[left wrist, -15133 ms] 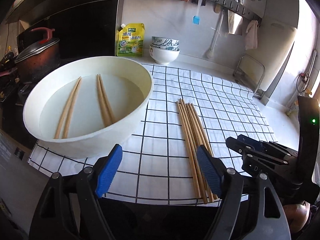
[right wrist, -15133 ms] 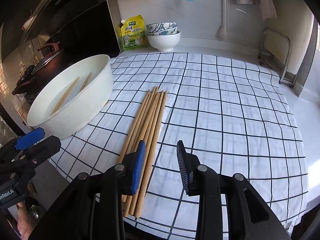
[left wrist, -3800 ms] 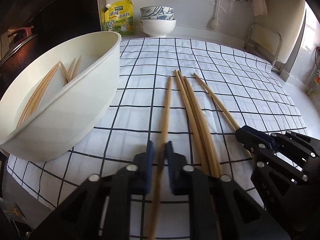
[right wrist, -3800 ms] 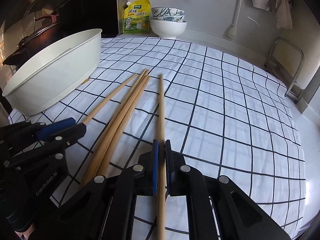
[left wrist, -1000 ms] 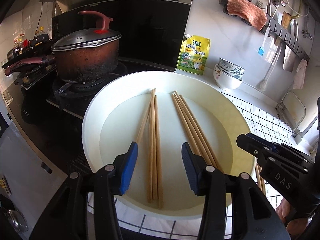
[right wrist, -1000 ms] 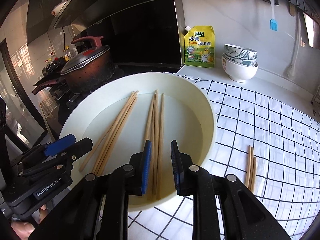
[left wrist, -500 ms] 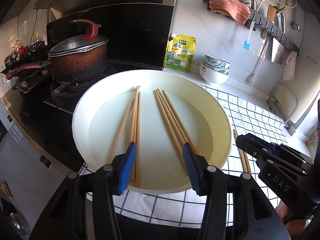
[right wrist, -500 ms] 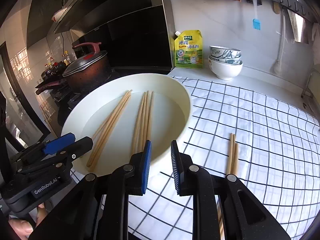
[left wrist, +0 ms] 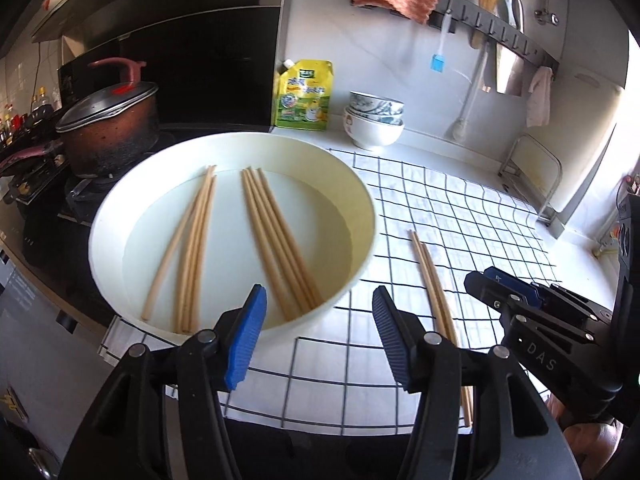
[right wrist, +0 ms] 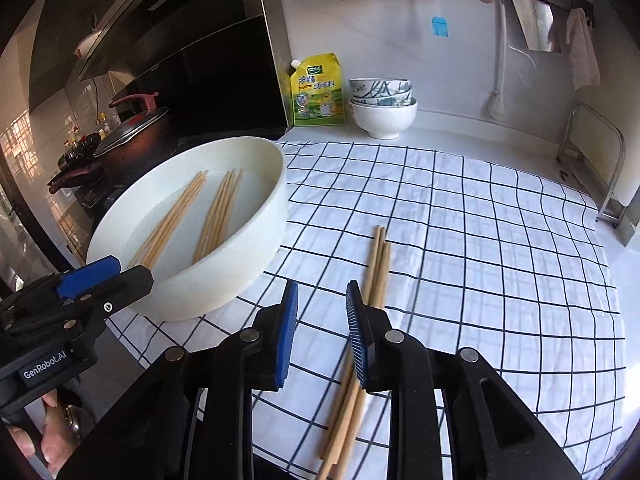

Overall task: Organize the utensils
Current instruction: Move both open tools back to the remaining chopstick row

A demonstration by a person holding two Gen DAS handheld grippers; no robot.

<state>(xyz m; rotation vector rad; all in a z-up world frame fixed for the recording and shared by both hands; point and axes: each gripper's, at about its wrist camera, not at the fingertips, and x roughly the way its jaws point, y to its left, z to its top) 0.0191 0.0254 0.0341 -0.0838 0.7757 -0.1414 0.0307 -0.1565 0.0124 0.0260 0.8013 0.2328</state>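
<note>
Left gripper (left wrist: 318, 334) tilts down over the near rim of the white basin (left wrist: 370, 216), jaws spreading, nothing between them. Right gripper (right wrist: 322, 334) angles down at the checked cloth (right wrist: 480, 240), jaws easing apart and empty, the loose chopsticks (right wrist: 378, 268) just past its tip at one o'clock. Inside the basin: two bundles of chopsticks, one group (left wrist: 192, 248) at nine o'clock, the other (left wrist: 276, 240) nearer the middle, lying apart. The basin sits on the cloth's left edge, beside the hob and its lidded pot (left wrist: 108, 128). From the loose chopsticks out toward three o'clock the cloth lies bare. Stacked bowls (right wrist: 382, 108) and a yellow pouch (right wrist: 318, 92) stand by the back wall on the worktop (right wrist: 460, 136)
</note>
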